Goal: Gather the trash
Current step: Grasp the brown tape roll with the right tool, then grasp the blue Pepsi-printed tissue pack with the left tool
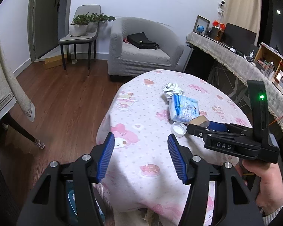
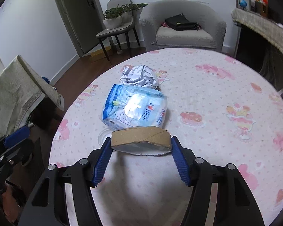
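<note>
Two grippers in view, both over the round table point(image 2: 207, 86) with the pink cartoon-print cloth. Right gripper point(image 2: 141, 148) has its blue pads clamped on the two ends of a flattened cardboard tube point(image 2: 141, 138), brown outside, grey-white inside; the tube sits squashed between the fingertips. Can't tell if it's off the cloth or touching it. In the left wrist view the same right gripper point(image 1: 203, 125) comes in from the right edge, held by a hand point(image 1: 262, 184), green LED lit on its body, and the cardboard tube point(image 1: 198, 121) pokes out at its tip.

Left gripper point(image 1: 141, 152) is spread wide with nothing between its pads, hanging over the near edge of the table point(image 1: 141, 103).

Trash on the cloth:
- blue-and-white plastic tissue pack point(image 2: 134, 107), just beyond the tube, partly hidden behind it
- crumpled printed paper ball point(image 2: 139, 76), touching the far side of the pack
- white bottle cap point(image 1: 178, 129), open side up, just beside the right gripper's tip and next to the tissue pack point(image 1: 184, 109); the paper ball point(image 1: 172, 90) sits behind those.

Background: grey armchair point(image 2: 183, 24) with a black bag point(image 2: 180, 24) on the seat, potted plant point(image 2: 115, 17) on a grey chair, wood floor point(image 1: 62, 101).
</note>
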Tool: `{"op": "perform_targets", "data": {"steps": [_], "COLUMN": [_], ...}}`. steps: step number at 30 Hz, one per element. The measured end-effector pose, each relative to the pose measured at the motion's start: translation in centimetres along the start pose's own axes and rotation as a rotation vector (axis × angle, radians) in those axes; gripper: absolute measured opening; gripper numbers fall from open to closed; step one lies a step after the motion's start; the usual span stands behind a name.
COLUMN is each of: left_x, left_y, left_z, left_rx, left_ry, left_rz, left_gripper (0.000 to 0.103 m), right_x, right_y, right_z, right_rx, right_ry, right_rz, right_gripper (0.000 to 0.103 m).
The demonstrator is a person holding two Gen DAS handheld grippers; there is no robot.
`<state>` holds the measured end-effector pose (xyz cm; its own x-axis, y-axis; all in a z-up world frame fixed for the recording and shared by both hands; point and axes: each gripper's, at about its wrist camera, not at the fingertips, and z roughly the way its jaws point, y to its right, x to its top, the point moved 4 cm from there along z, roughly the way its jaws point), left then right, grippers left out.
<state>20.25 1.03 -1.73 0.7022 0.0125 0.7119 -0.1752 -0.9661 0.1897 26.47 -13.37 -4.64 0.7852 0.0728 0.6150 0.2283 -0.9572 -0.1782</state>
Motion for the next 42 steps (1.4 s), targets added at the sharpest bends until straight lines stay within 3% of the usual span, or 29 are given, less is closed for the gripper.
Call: {"op": "perform_targets", "data": {"steps": [8, 14, 22, 28, 33, 42], "left_x": [0.7, 1.2, 1.1, 1.0, 1.6, 2.8], "left_y": [3.0, 6.6, 9.3, 9.8, 10.1, 11.0], "left_z": [1.3, 3.2, 6.0, 8.4, 9.7, 12.2], "left_rx": [-0.028, -0.023, -0.036, -0.003, 0.072, 0.074], "left_ry": [0.014, 0.019, -0.013, -0.059, -0.055, -0.095], "left_rz": [0.042, 0.136, 0.162, 0.159, 0.211, 0.220], "left_gripper": [0.071, 0.083, 0.092, 0.093, 0.093, 0.093], "right_x": [-0.6, -0.5, -0.8, -0.4, -0.2, -0.5], "right_y": [2.4, 5.2, 9.1, 11.1, 12.0, 12.8], "right_z": [-2.5, -3.7, -4.3, -4.9, -5.0, -5.2], "right_rx": [-0.063, -0.112, -0.111, -0.080, -0.055, -0.037], "right_ry": [0.026, 0.044, 0.036, 0.051, 0.053, 0.048], "right_rz": [-0.048, -0.048, 0.006, 0.055, 0.078, 0.097], "right_gripper": [0.064, 0.064, 0.064, 0.064, 0.064, 0.064]}}
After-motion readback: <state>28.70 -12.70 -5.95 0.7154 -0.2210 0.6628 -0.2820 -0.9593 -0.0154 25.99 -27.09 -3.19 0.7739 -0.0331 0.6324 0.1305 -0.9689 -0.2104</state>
